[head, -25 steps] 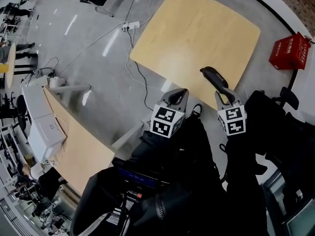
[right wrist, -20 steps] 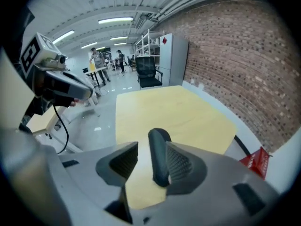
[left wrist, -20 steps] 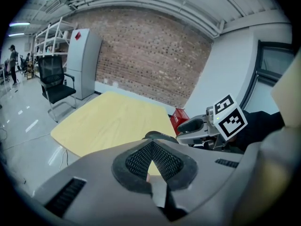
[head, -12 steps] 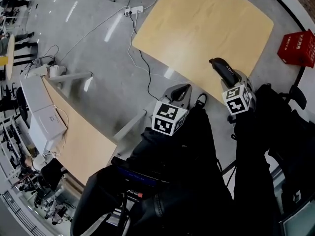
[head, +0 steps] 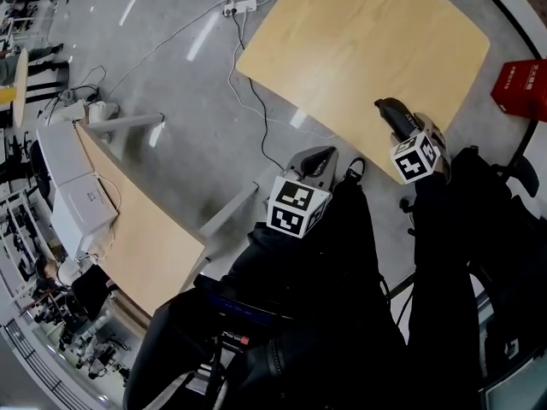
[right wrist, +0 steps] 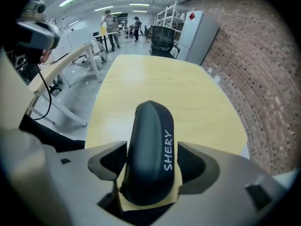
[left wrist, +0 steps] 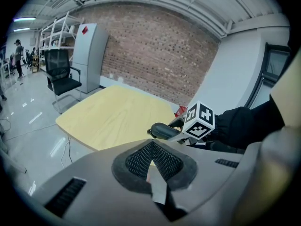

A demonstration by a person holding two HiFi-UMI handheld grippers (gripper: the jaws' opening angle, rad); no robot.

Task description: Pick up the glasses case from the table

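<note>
Table point(head: 359, 49): pale wood, nothing on it but the case. The right gripper point(right wrist: 153, 160) pointed steeply down at the table's near edge. Its jaws were spread wide and had just been opening. The case point(right wrist: 148, 131), dark, smooth and rounded, stood between them with its long axis running away from the gripper. A gap showed on each flank, so neither pad pressed on it. It appeared to rest on the table close to the person's edge, though actual contact was hard to confirm. The left gripper point(left wrist: 153, 160) hung off to the side, jaws together with nothing in them, and seemed to have no part in this step. Judged step: closing on the case for the lift. To do it well, the case needed to be centred so that both pads met the flanks at once. The grip needed to fall across the narrow width at mid-length, not at the tapered end, because a curved shell likely slips forward under an uneven squeeze. Pads point(right wrist: 193, 161) were best seated low on the curve. The lift was best taken straight up, since a sideways nudge this near the edge could push the case off.
</note>
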